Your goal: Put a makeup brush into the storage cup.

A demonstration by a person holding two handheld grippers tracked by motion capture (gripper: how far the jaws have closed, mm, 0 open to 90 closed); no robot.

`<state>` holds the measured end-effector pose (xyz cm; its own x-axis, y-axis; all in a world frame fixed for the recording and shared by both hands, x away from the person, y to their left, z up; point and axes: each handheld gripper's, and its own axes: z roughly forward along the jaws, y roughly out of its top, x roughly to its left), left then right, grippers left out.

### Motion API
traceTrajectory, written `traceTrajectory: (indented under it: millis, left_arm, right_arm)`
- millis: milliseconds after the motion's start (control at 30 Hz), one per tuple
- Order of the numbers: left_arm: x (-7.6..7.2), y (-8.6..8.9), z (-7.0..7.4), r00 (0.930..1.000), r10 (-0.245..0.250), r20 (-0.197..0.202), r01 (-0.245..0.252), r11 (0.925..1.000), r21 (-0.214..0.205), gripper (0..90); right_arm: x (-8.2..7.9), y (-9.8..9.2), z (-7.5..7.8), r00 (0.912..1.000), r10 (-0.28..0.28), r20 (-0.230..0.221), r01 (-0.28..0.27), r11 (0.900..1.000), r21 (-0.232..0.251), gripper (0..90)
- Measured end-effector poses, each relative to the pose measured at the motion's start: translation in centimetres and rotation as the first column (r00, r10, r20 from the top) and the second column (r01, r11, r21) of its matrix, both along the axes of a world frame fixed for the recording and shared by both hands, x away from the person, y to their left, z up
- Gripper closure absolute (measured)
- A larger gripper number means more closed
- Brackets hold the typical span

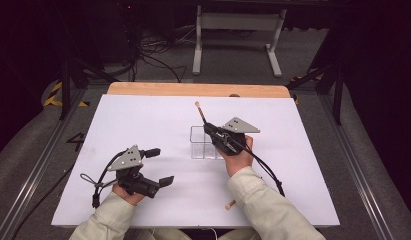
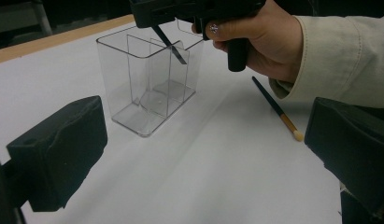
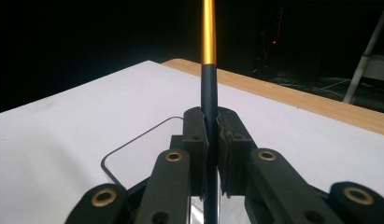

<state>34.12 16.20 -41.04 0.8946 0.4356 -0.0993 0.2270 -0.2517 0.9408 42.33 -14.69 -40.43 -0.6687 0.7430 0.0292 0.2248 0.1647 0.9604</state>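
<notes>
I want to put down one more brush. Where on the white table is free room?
The far-left stretch of the white table, beyond the left gripper, is bare. So is the right strip past the right gripper. It is crowded around the clear box and by the loose brush near the right sleeve.

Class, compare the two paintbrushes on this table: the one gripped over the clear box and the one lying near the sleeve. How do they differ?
The gripped brush is clamped in the right hand-held gripper; the loose brush lies untouched.
The gripped brush slants steeply, one end lowered into the clear box; the loose brush lies flat on the white tabletop.
Both have dark slender handles.
</notes>
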Motion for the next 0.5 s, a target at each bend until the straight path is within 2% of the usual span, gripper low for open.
traceTrajectory:
  millis: [500]
  left_arm:
    - [0.08,-0.07,0.00,1.0000,-0.005,0.004,0.005,1.0000,0.008,0.1]
  right_arm:
    - [-0.46,-0.79,-0.03,0.9999,0.000,-0.016,0.000,1.0000,-0.001,83.0]
